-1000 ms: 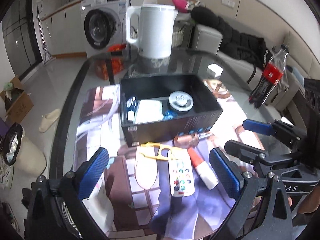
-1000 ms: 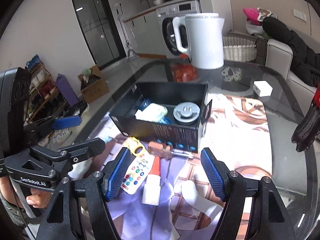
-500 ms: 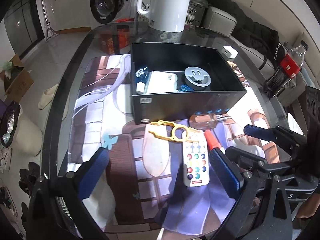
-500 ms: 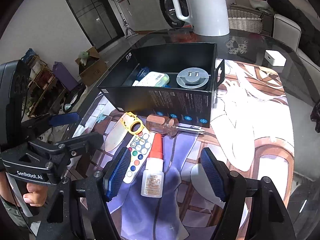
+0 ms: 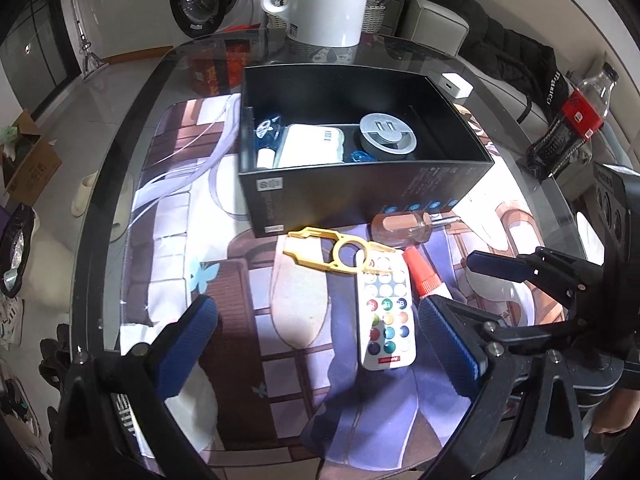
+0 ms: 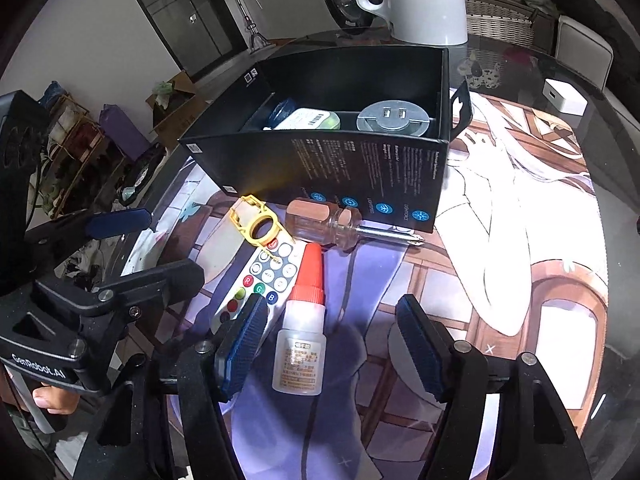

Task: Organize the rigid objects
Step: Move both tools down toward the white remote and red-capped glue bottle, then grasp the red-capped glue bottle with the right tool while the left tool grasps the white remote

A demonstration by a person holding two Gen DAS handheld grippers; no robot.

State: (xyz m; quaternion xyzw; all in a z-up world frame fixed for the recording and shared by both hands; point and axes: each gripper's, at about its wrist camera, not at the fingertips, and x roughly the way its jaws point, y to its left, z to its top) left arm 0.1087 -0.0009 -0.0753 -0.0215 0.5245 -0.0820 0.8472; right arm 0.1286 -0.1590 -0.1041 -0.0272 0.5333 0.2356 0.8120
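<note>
Centre the right gripper over the body of the glue bottle, which lies on the printed mat just in front of the black box; its jaws are closing, the bottle between them but not yet pinched. Keep the near pad clear of the remote alongside. The left gripper stands spread and empty above the remote; hold it off.

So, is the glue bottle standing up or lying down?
Lying down. The glue bottle rests flat on the mat, red cap toward the box, beside the remote.
</note>
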